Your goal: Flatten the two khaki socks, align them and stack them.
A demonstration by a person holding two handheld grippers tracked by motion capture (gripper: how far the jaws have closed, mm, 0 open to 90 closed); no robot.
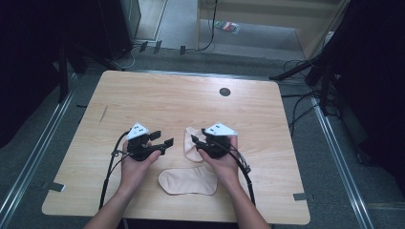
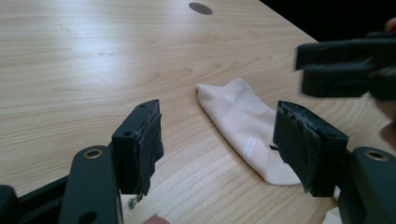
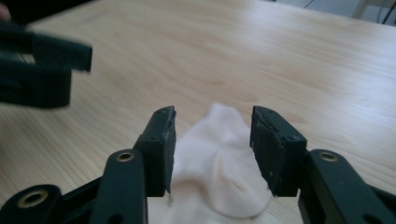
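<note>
Socks: two pale ankle ones near the table's (image 1: 143, 95) front edge. My right gripper (image 3: 212, 140) hangs jaws apart over the farther sock (image 3: 219, 177), nothing held. My left gripper (image 2: 217, 144), jaws wide apart and empty, is just beside it over bare wood. Nearer sock (image 1: 188, 181) lies flat between my wrists. Risk, I judge: closing too high misses the thin fabric, or the two grippers collide, being so near.
</note>
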